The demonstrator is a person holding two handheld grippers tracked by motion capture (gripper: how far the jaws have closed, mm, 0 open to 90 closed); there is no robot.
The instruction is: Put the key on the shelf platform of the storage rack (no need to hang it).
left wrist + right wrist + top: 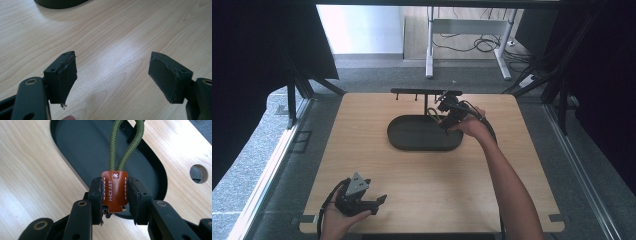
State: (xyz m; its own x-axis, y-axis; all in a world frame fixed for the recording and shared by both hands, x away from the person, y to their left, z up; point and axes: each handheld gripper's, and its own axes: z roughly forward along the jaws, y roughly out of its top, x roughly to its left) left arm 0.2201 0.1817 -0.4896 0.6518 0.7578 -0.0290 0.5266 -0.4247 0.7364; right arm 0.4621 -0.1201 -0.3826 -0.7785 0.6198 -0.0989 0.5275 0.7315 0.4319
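Two grippers: at lower left my left gripper (379,201) idles with jaws wide apart over bare table (422,175). Right of centre, my right gripper (115,202) pinches the brown leather tab (114,192) of a keychain over the black oval tray (82,150). Its green braided cord loop (125,145) looks light and floppy; the stiffer stitched tab seems the best hold.

Left gripper (112,75) fingers apart, right gripper (115,195) clamped
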